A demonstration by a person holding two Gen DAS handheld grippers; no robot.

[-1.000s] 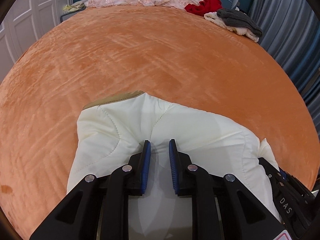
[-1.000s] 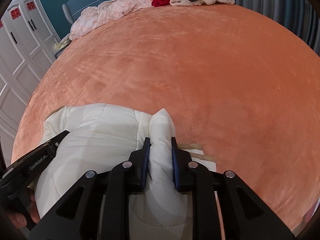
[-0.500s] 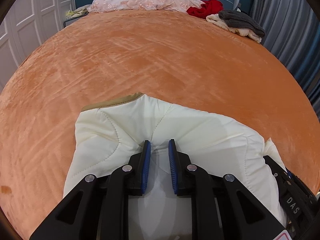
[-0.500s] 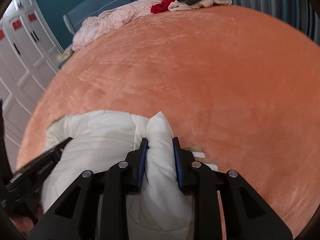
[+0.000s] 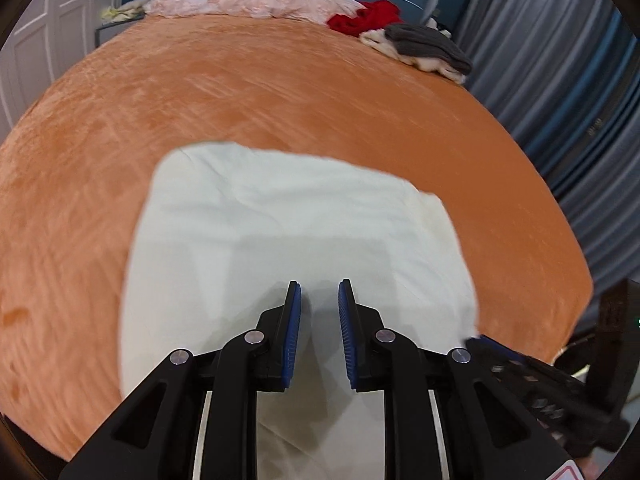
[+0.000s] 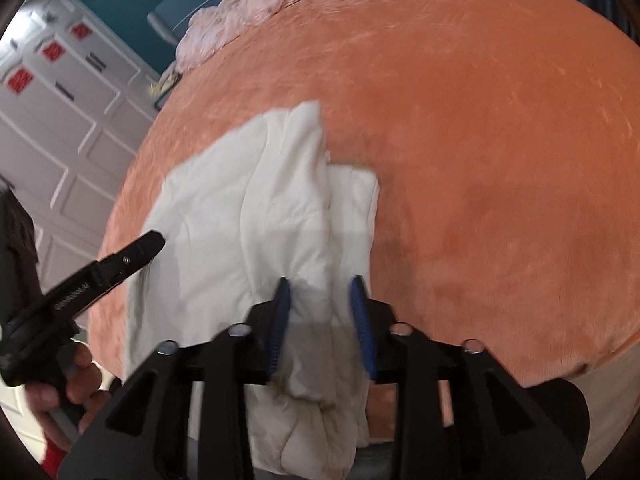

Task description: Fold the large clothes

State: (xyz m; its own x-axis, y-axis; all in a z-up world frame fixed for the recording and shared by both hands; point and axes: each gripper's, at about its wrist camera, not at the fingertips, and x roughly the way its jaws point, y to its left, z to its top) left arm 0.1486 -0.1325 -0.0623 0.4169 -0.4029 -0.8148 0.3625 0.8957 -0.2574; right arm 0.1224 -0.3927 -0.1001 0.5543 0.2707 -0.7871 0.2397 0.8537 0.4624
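A cream quilted garment [image 5: 288, 232] lies folded on the near part of the orange bed [image 5: 280, 92]. It also shows in the right wrist view [image 6: 248, 216], with a loose fold hanging over the bed's near edge. My left gripper [image 5: 319, 300] hovers above the garment, its blue pads apart with nothing clearly between them. My right gripper [image 6: 320, 300] is open above the hanging fold, its pads clear of the cloth. The left gripper also shows in the right wrist view [image 6: 132, 256], held by a hand at the garment's left edge.
A pink cover [image 5: 248, 0], a red garment [image 5: 364, 18] and a grey and cream pile [image 5: 424, 46] lie at the bed's far end. Blue curtains [image 5: 568, 92] hang on the right. White cupboards [image 6: 60, 120] stand on the left.
Both grippers have pulled back and risen from the garment. The right gripper has opened and let go of the fold it held. The garment lies flatter and wider.
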